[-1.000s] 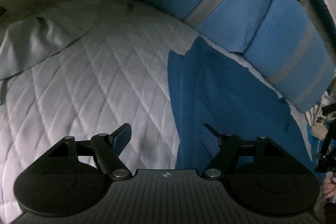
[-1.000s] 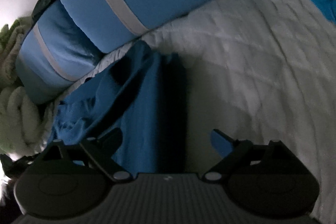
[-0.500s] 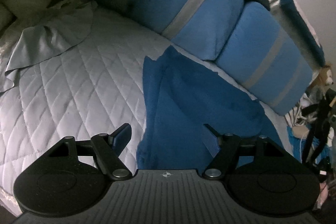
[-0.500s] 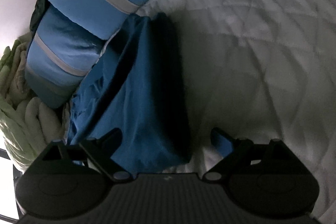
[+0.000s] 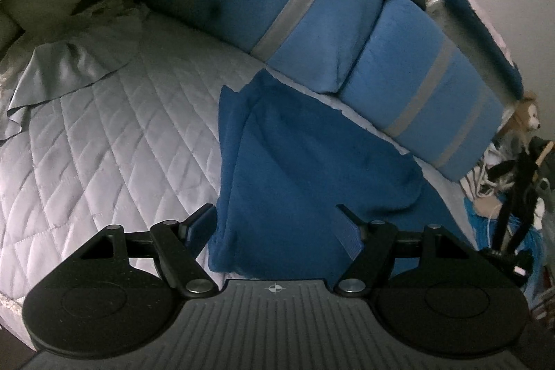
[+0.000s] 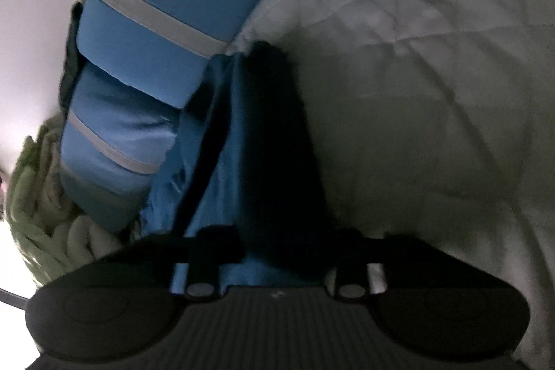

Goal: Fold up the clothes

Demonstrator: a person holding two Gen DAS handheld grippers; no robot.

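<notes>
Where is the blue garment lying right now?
In the left wrist view the blue garment lies on the white quilted bedspread, right of centre, its far edge against the blue striped pillows.

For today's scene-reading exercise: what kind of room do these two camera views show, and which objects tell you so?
Most likely a bedroom: a white quilted mattress cover, blue pillows with grey stripes along its far edge, and a blue garment laid out on it.

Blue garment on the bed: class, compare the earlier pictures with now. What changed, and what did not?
The right gripper went from open to drawn in over the blue garment; the dark, blurred view hides any grip. The left gripper backed away, still open. The garment, striped pillows and quilt stayed put.
</notes>
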